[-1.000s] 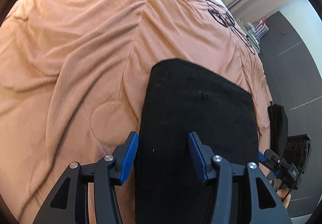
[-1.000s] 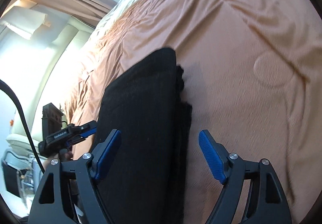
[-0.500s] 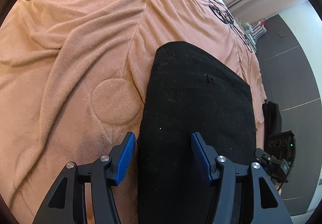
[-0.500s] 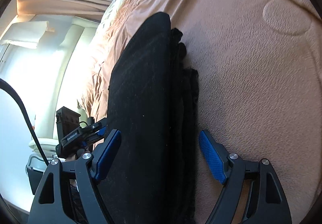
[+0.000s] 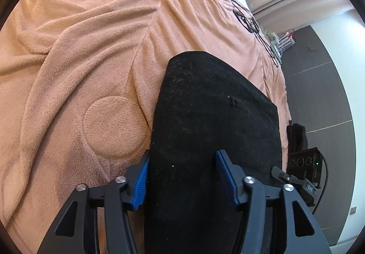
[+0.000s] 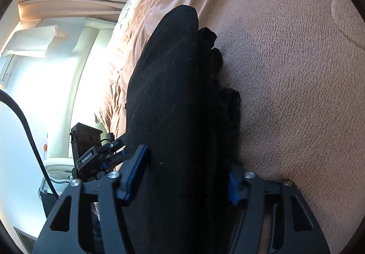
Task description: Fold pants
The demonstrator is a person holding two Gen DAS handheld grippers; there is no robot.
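Folded black pants (image 5: 214,130) on the peach blanket (image 5: 95,53)

Your left hand-held gripper (image 5: 182,180) straddles the pants' near edge, spread and released; your right hand-held gripper (image 6: 186,177) brackets the stacked folds, pads (image 6: 134,172) touching cloth, grip unclear.

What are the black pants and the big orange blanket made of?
The folded black fabric pants look like matte woven or knit cloth, with pale lint specks showing. The peach-orange fuzzy blanket looks like soft fleece or plush: nubbly pile, soft wrinkles, and a pressed-in circle.
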